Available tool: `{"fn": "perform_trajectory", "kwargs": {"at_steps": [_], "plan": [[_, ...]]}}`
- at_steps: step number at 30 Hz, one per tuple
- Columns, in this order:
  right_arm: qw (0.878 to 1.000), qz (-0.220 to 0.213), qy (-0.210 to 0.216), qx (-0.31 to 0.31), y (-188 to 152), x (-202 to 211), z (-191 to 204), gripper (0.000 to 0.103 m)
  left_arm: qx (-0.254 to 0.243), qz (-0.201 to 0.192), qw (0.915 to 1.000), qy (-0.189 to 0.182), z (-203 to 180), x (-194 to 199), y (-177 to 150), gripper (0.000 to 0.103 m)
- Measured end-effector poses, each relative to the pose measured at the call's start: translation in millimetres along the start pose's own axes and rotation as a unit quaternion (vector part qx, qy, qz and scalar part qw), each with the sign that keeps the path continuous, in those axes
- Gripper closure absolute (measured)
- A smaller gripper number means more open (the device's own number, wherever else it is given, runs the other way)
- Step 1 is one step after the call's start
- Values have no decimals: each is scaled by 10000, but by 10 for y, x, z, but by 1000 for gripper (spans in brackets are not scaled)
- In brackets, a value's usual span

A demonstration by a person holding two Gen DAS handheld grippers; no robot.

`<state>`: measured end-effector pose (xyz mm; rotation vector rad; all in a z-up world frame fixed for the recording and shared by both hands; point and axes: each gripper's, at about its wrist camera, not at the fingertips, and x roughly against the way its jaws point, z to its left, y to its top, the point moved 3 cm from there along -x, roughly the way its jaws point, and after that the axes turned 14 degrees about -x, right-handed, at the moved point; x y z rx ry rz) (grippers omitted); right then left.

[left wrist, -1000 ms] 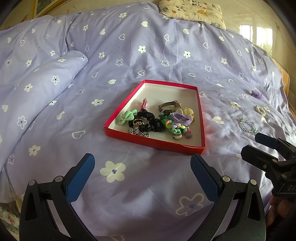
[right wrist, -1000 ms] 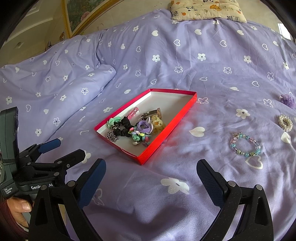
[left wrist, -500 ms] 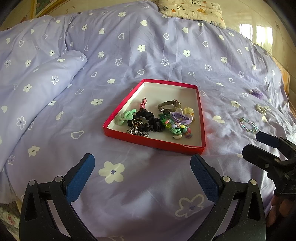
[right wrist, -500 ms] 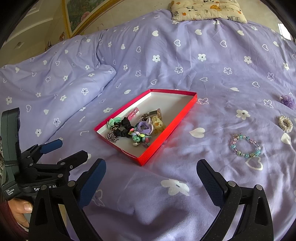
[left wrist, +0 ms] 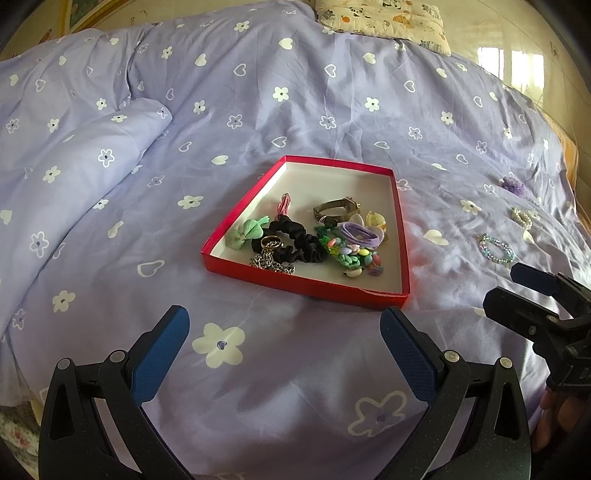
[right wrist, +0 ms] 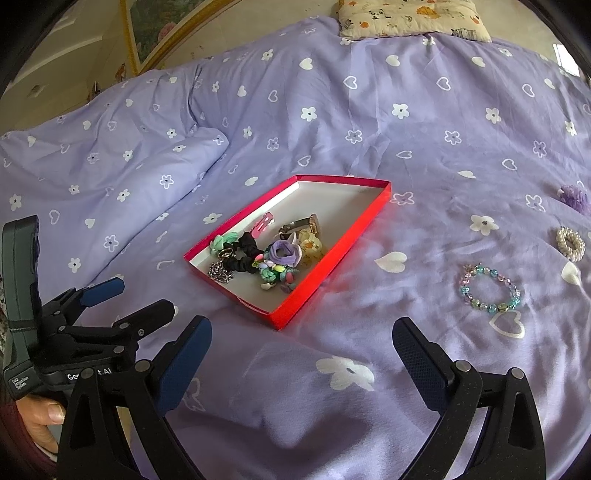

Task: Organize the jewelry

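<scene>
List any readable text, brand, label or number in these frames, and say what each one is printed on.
"Ge...t.AI": white print on the left claw's black body, seen in the right wrist view; the middle letters are hidden by a screw.
Small white label on the same body's lower left corner: too small to read with confidence.
White letters on the right claw's body at the left wrist view's edge: cut off, unreadable.
Pillow: cartoon pictures only, no text.

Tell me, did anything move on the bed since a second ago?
Hardly anything. Both cameras drifted a tiny bit, but nothing was picked up or dropped. The left claw and right claw stay open and empty. The red tray and beaded bracelet lie where they were.
</scene>
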<state>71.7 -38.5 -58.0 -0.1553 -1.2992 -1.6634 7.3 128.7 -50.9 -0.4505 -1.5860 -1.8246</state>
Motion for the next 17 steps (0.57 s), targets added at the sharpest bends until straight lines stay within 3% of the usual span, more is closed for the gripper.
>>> {"fn": "perform_trajectory", "kwargs": {"at_steps": [17], "plan": [[9996, 147, -181, -149, 139, -143, -145, 3, 8, 53, 9999, -153, 17, -203, 143, 0]]}}
